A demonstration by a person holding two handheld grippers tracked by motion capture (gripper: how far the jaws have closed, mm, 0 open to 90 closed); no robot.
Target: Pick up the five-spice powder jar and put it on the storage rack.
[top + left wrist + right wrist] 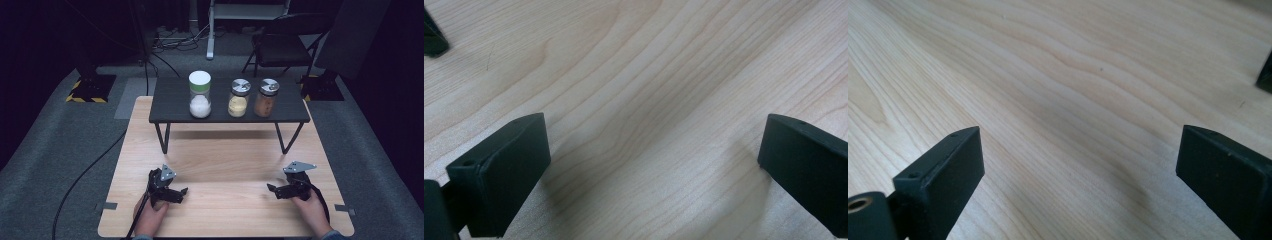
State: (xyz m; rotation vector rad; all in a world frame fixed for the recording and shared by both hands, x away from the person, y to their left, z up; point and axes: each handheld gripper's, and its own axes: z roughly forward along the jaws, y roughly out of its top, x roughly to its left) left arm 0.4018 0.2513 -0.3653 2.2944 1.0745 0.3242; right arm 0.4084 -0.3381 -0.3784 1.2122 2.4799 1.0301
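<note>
Three jars stand in a row on a low black shelf: a white-lidded jar of white grains, a metal-lidded jar of yellow powder, and a metal-lidded jar of brown powder. Near the table's front edge, my left gripper rests low over the wood, pointing right. My right gripper faces it from the other side, pointing left. In the left gripper view the gripper stands open over bare wood. My right gripper is likewise open, with nothing between its jaws.
The light wooden table carries the shelf on thin black legs at its far half. Cables trail off the left edge onto grey carpet. A folding chair and stand bases sit beyond the table. Tape marks flank the front corners.
</note>
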